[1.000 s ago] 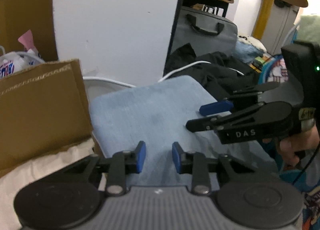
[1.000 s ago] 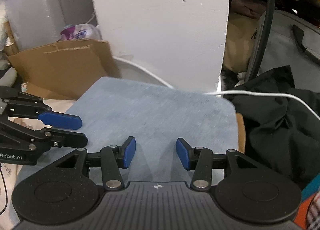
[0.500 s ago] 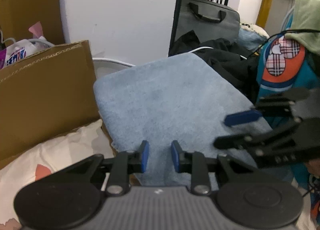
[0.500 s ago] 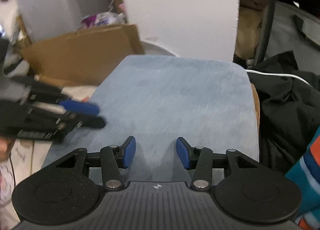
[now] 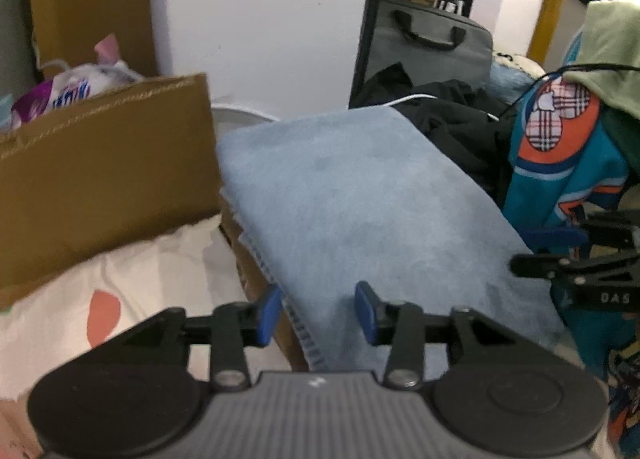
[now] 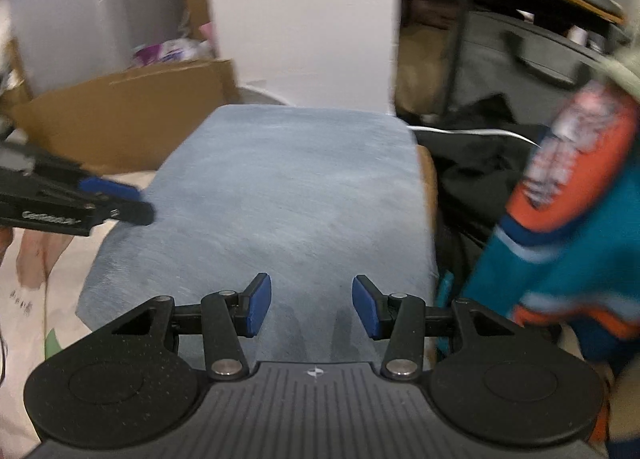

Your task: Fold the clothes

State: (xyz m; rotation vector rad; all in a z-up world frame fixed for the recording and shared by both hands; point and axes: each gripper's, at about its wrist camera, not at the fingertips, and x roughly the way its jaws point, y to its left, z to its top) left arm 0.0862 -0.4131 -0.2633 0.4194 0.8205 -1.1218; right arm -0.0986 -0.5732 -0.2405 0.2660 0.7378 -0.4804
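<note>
While the folded blue cloth [image 5: 360, 195] lies flat beside a cardboard box [image 5: 100, 163], the left tongs [image 5: 318, 309], angled downward, have just been opening, straddling its near left edge unpinched. Right tongs [image 6: 311, 305] hover open above it, empty.

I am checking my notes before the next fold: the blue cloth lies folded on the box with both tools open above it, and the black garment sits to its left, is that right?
Not quite: the black garment sits to the right of the blue cloth, as the right wrist view shows. The rest holds: the cloth is folded, and the left tool and right tool are open above it.
</note>
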